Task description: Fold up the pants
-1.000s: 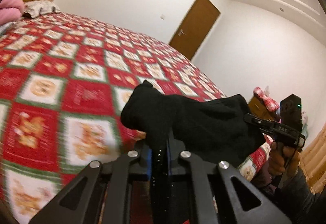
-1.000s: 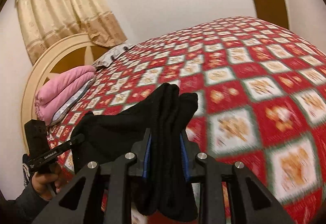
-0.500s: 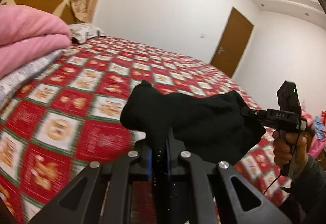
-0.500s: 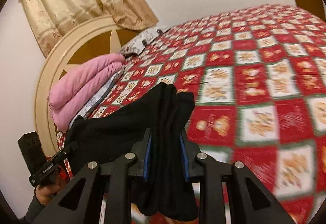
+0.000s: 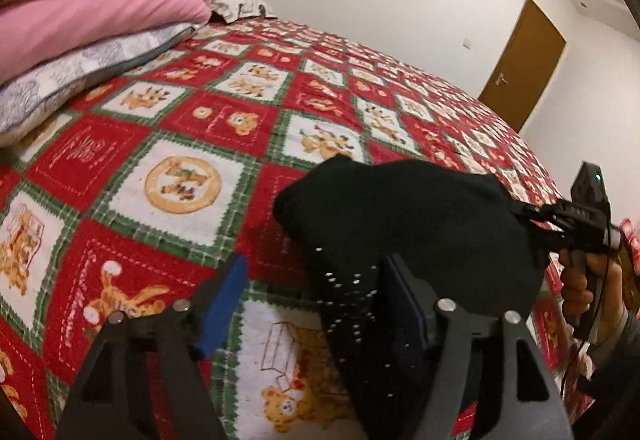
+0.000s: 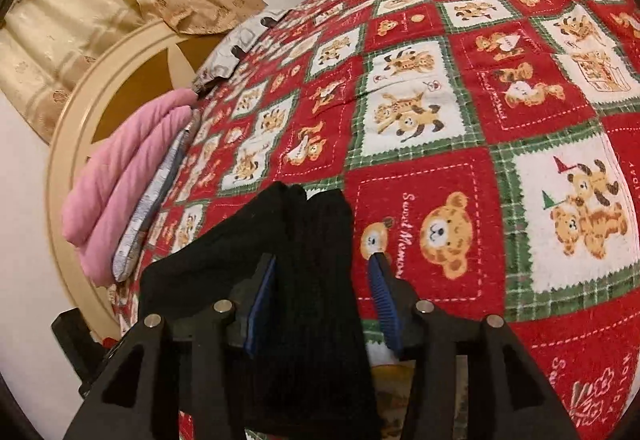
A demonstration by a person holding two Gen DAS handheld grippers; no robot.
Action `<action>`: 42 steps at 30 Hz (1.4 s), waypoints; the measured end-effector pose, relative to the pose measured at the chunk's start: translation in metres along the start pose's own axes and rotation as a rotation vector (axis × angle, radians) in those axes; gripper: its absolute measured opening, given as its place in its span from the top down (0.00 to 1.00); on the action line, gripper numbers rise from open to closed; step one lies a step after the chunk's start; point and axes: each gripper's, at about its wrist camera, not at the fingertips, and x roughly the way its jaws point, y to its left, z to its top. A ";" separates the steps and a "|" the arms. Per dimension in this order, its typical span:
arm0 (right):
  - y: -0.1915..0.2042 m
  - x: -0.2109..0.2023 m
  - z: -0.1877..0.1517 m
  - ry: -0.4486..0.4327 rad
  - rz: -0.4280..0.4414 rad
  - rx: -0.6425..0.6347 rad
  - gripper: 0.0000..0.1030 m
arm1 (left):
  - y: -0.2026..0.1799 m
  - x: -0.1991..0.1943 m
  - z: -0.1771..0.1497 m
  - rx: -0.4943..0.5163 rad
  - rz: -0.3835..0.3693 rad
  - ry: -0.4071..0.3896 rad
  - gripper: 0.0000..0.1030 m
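Left gripper (image 5: 316,304): matte black linkage arms with triangular cut-outs, silver round pivot screws, and blue ribbed pads on the fingers (image 5: 224,300). Right gripper (image 6: 320,296): identical black frame, silver screws, blue pads. Seen from the left wrist view, the right unit is a black pistol-grip body with white lettering, a small green light and a thin black cable; the right hand (image 5: 588,288) is bare-skinned, with a dark grey sleeve.

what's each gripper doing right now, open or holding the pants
Left gripper: open, the black pants draped against its right finger only.
Right gripper: open, pants hanging between its spread fingers, unclamped.
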 end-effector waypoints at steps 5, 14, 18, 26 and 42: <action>-0.013 -0.037 -0.002 -0.114 -0.087 0.056 0.47 | 0.002 -0.019 -0.009 -0.024 0.041 -0.021 0.29; -0.007 -0.121 -0.074 -0.231 -0.163 0.054 0.47 | -0.023 -0.083 -0.041 0.009 0.092 -0.108 0.29; 0.020 -0.148 -0.110 -0.261 -0.226 -0.028 0.46 | -0.044 -0.112 -0.054 0.042 0.079 -0.137 0.29; 0.094 -0.187 -0.179 -0.300 -0.237 -0.264 0.46 | -0.081 -0.154 -0.076 0.118 0.077 -0.170 0.23; 0.169 -0.216 -0.216 -0.350 -0.199 -0.470 0.41 | -0.113 -0.194 -0.090 0.149 0.034 -0.237 0.14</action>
